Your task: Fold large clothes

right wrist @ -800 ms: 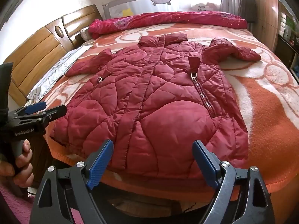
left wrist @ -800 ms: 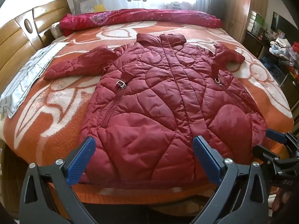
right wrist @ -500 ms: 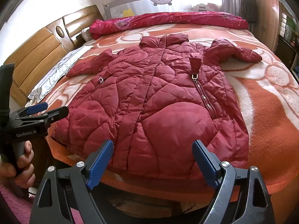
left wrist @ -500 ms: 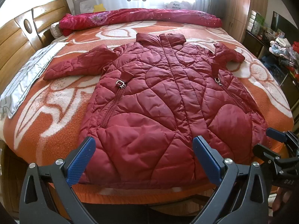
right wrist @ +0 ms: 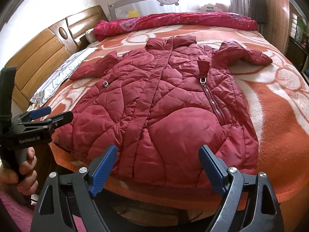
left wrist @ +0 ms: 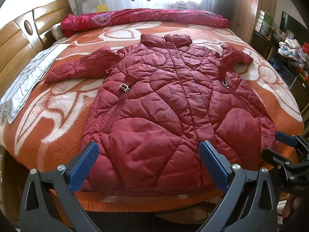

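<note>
A dark red quilted coat (left wrist: 168,104) lies flat on the bed, front up, collar at the far end, hem at the near edge, both sleeves spread out; it also shows in the right wrist view (right wrist: 164,112). My left gripper (left wrist: 148,166) is open and empty just above the hem at the coat's left half. My right gripper (right wrist: 158,168) is open and empty above the hem at the right half. Each gripper also shows at the edge of the other's view, the right one (left wrist: 278,147) and the left one (right wrist: 52,114).
The bed has an orange and white blanket (left wrist: 58,112). A rolled red quilt (left wrist: 144,18) lies along the far end. A grey striped cloth (left wrist: 29,77) lies at the left by the wooden headboard (left wrist: 17,38). A dark cabinet with clutter (left wrist: 285,46) stands at the right.
Both views have shifted slightly back and up from the coat, so more of the far bed shows. The coat has not moved. Both grippers stay open.
</note>
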`<state>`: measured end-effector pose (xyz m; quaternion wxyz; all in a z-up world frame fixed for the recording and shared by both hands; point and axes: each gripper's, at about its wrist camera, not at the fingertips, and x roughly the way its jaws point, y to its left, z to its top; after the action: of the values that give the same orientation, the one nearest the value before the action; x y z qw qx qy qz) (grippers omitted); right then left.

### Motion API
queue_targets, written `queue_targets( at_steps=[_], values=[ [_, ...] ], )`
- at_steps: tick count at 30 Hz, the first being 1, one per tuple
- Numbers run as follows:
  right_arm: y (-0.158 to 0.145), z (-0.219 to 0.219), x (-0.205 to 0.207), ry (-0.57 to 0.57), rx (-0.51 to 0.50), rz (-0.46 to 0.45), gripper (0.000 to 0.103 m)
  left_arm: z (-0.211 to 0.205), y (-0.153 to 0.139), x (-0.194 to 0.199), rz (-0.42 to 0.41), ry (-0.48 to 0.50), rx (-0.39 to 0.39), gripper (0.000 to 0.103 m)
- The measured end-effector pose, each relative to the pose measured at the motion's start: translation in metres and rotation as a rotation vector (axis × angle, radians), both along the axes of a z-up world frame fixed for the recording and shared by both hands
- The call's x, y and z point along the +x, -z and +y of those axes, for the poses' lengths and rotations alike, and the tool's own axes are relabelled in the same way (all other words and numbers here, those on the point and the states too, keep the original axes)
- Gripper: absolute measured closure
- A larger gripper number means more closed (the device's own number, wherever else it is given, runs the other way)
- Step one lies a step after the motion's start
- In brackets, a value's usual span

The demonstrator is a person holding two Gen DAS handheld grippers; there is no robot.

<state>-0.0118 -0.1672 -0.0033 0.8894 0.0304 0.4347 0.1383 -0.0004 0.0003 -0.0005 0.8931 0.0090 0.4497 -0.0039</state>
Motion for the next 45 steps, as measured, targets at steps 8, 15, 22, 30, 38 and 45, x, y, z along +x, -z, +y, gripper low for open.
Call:
queue_targets(
  at_steps=[8,15,22,30,38,45],
  values=[
    [0.001,0.001,0.003,0.001,-0.002,-0.002,0.015,0.000,0.000,-0.001,0.004,0.000,0.002,0.000],
    [-0.001,0.003,0.002,-0.003,-0.004,0.006,0.015,-0.001,0.011,0.006,0.012,0.000,0.003,0.000],
    [0.001,0.002,0.004,-0.002,-0.012,0.014,0.015,-0.001,0.014,0.007,0.028,0.000,0.007,0.000],
    [0.001,0.007,0.008,-0.002,-0.014,0.038,0.015,0.001,0.016,0.010,0.096,0.002,0.031,0.000],
    [0.003,0.015,0.013,0.003,0.058,-0.013,0.015,0.002,0.022,0.018,0.051,0.011,-0.002,0.000],
    [0.004,-0.002,0.031,0.018,0.096,-0.022,0.015,0.010,0.025,0.032,0.038,0.009,0.007,0.000]
  ],
)
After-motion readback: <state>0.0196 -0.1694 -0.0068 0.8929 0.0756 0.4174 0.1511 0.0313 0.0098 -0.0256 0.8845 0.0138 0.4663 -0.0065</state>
